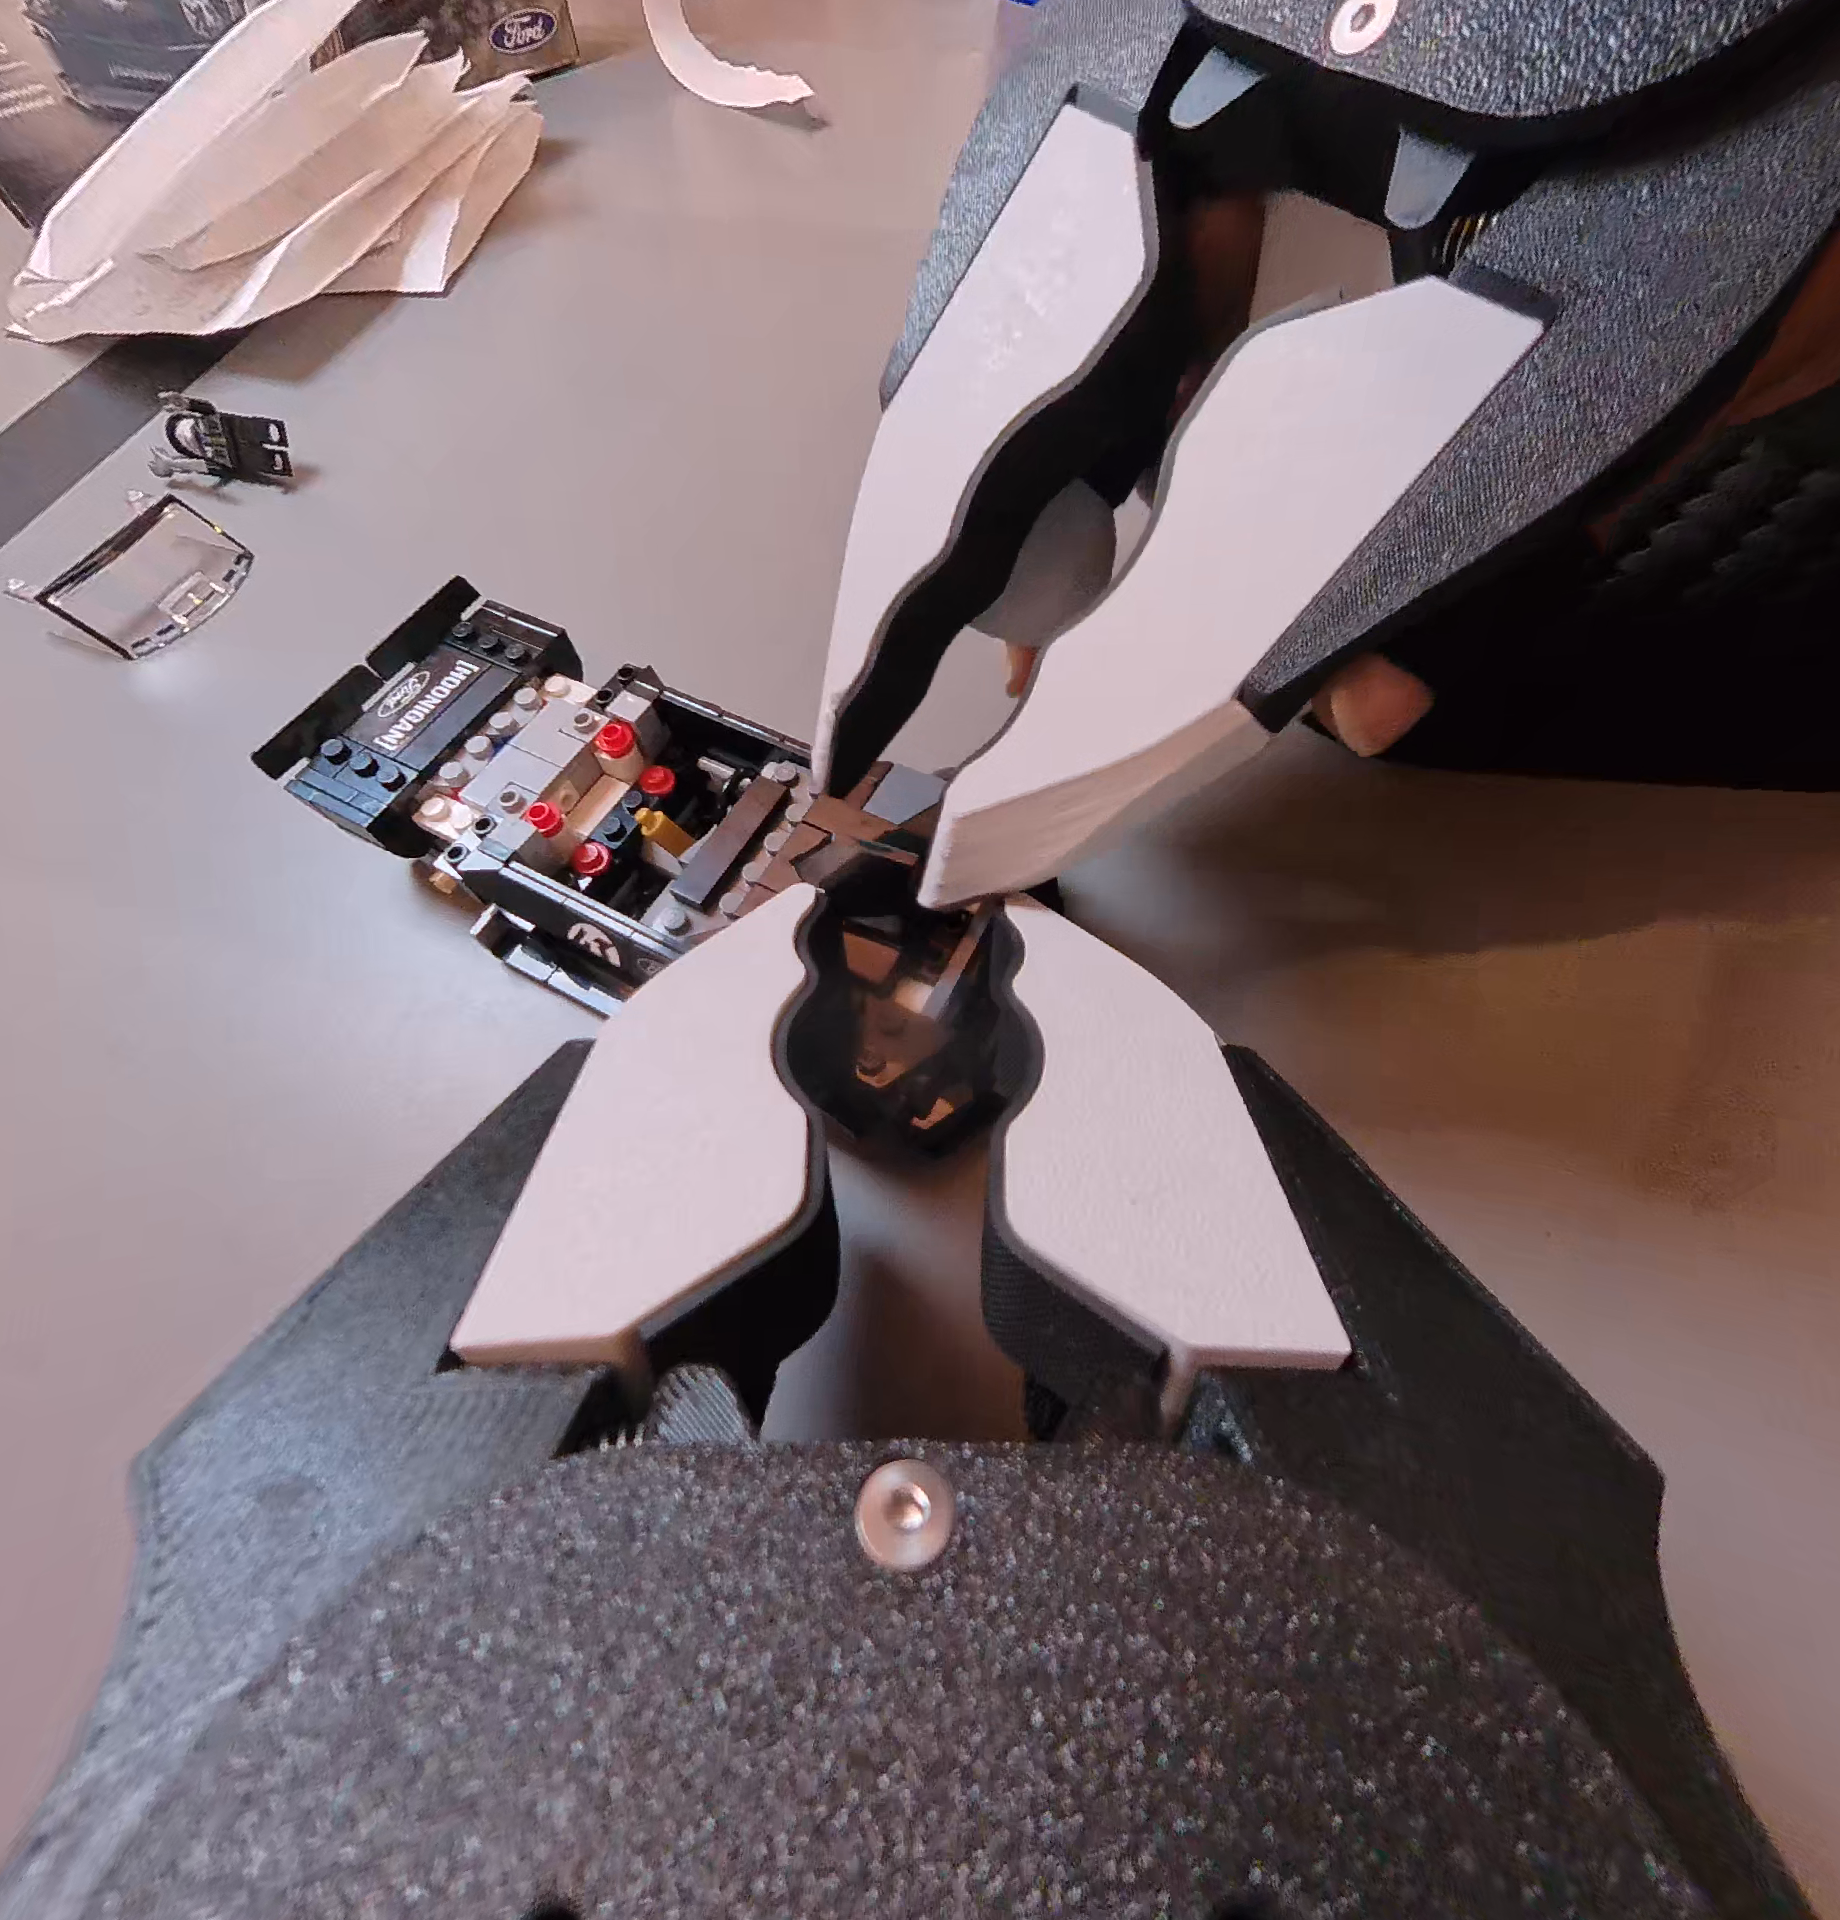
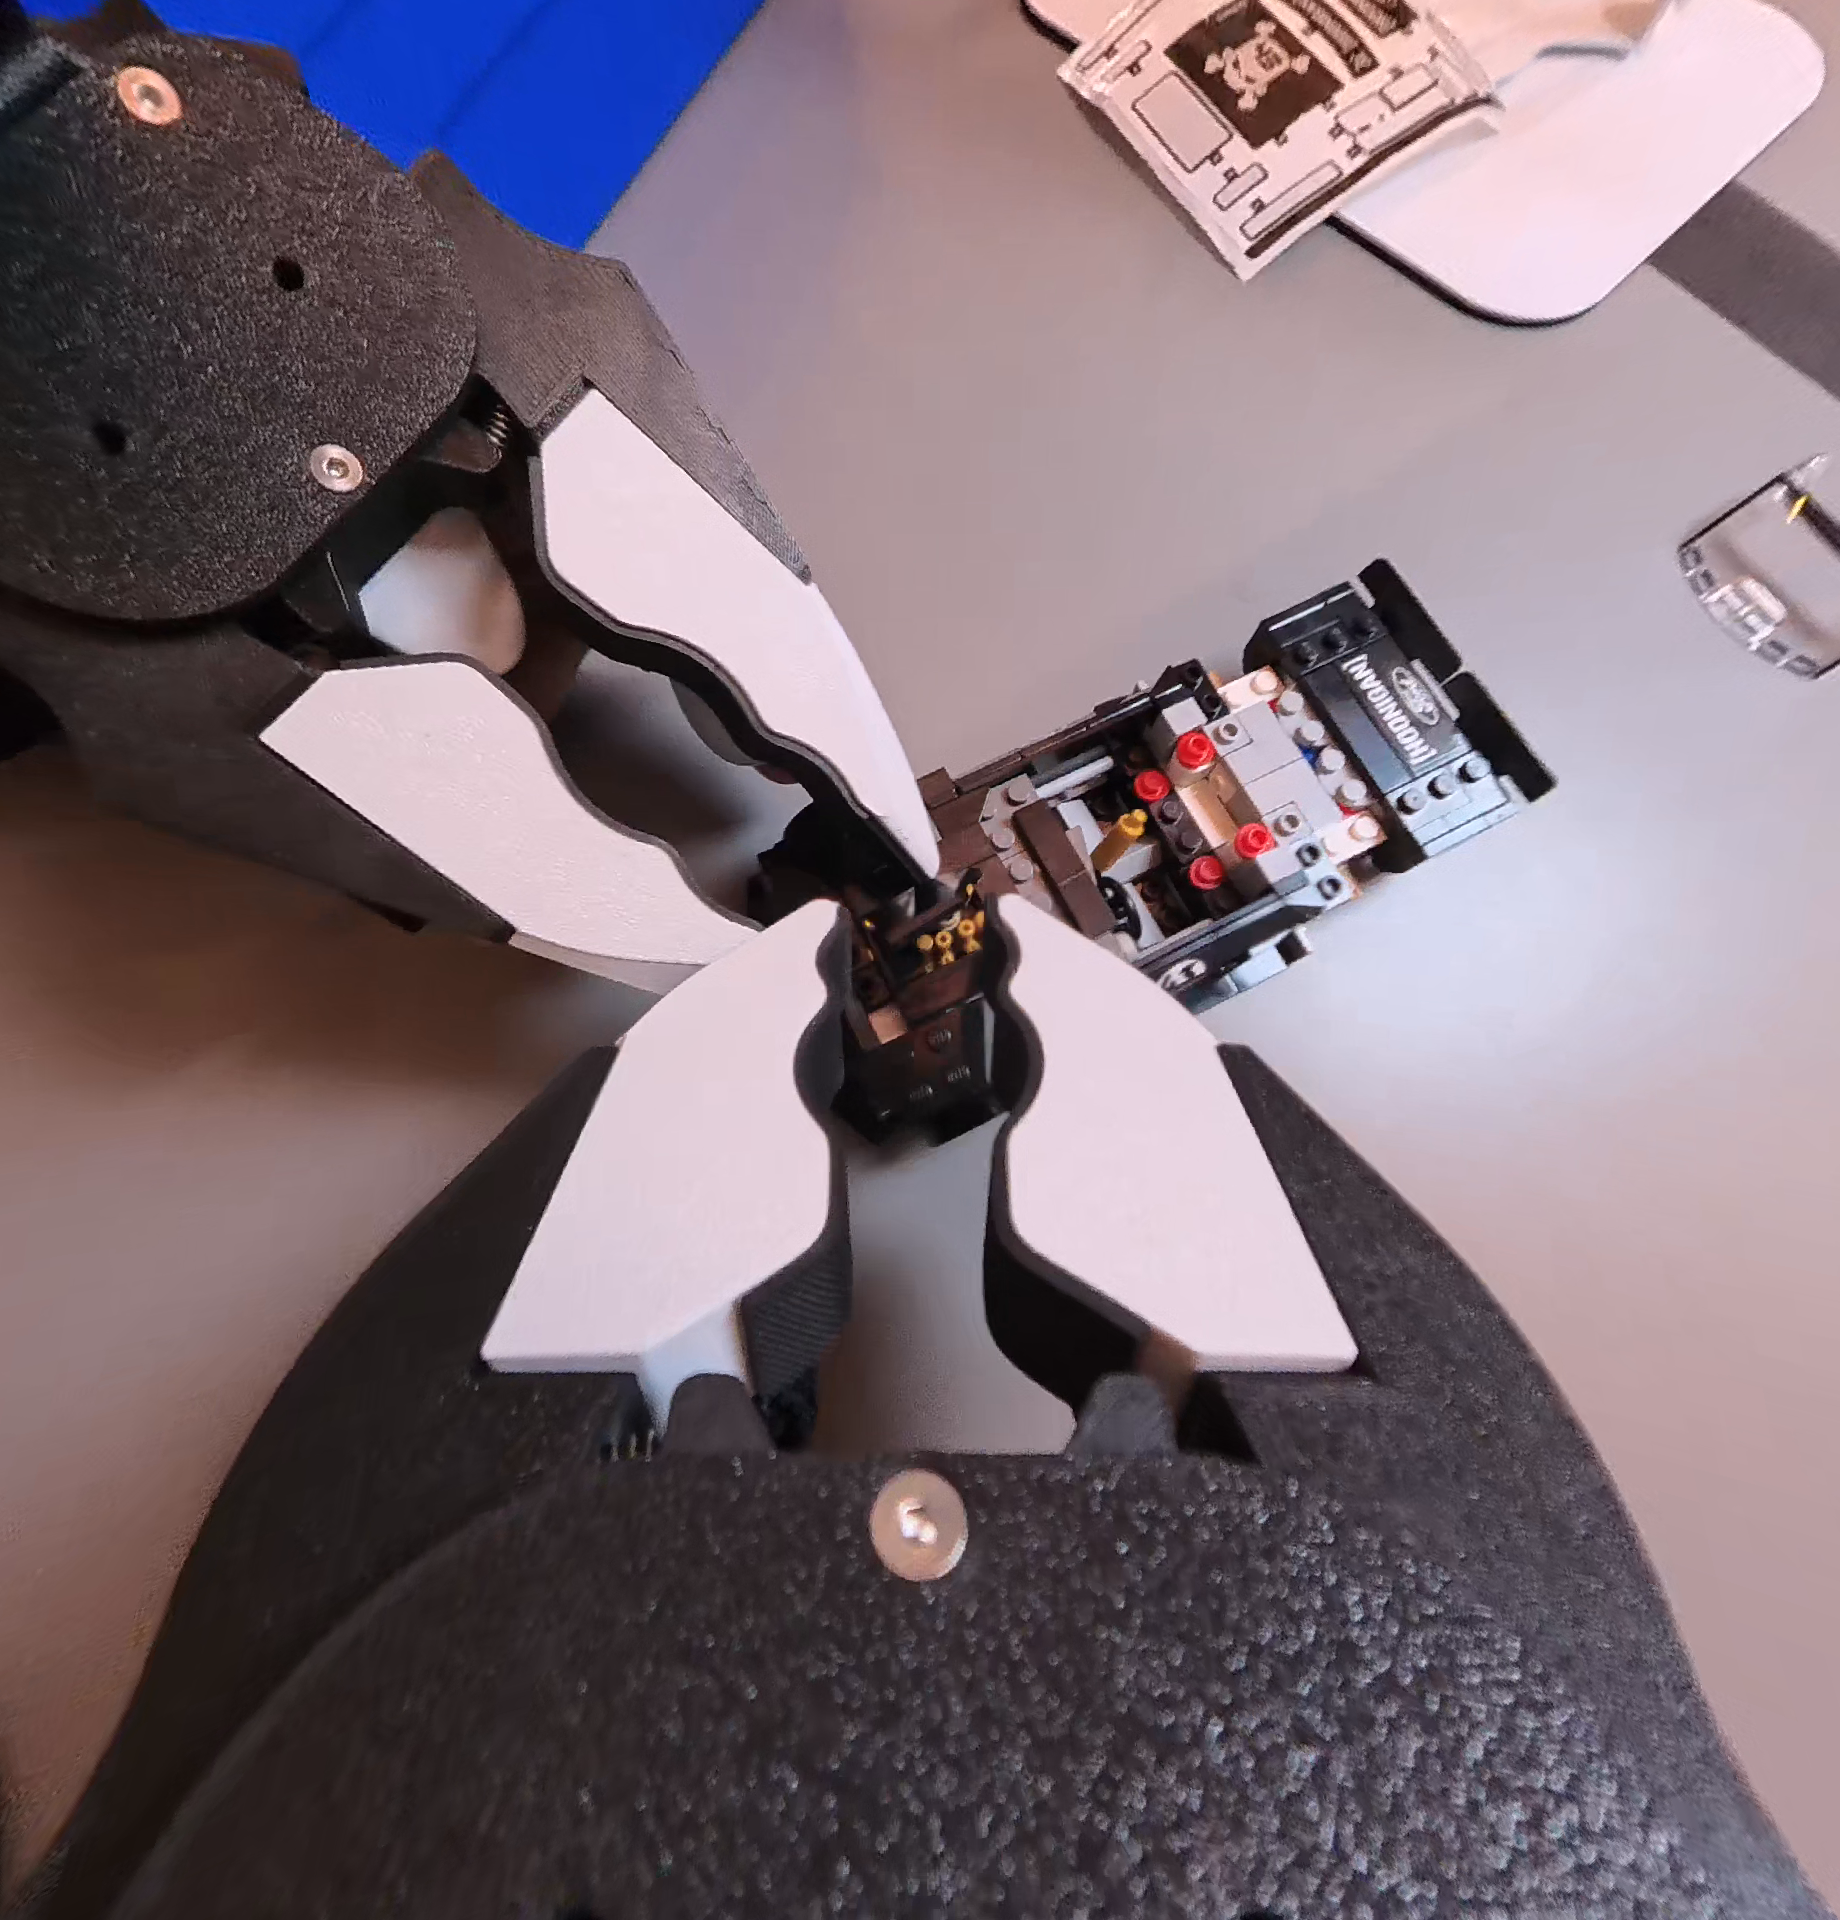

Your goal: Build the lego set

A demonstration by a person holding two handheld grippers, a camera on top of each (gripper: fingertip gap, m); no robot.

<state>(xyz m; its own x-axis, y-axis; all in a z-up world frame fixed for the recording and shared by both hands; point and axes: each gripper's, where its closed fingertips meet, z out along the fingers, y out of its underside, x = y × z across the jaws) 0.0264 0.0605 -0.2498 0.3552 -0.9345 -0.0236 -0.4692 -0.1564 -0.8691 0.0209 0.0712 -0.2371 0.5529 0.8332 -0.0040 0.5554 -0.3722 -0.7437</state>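
Far to the left of the left claw (image 1: 900, 914), crumpled white paper bags (image 1: 272, 187) lie on the grey counter (image 1: 272, 1143), with a small black-and-clear brick piece (image 1: 225, 442) and a clear plastic windscreen piece (image 1: 142, 577) nearer in. Closer still, just left of the claw tips, sits the partly built black lego car (image 1: 542, 800) with red studs showing in its open middle. The left claw is closed on the car's black front end — its tips clamp the dark bricks there. The right claw (image 2: 911, 914) meets it from the opposite side and grips a small black brick assembly (image 2: 921, 1049) with tiny gold studs, held right at the car's nose. To seat it well, I would keep the left claw steady as a brace, line the studs up squarely, then press straight down without twisting. Up and right of the right claw lies a black-and-white sticker sheet (image 2: 1280, 114). Printed decals and a box logo are visible — their wording is left aside.
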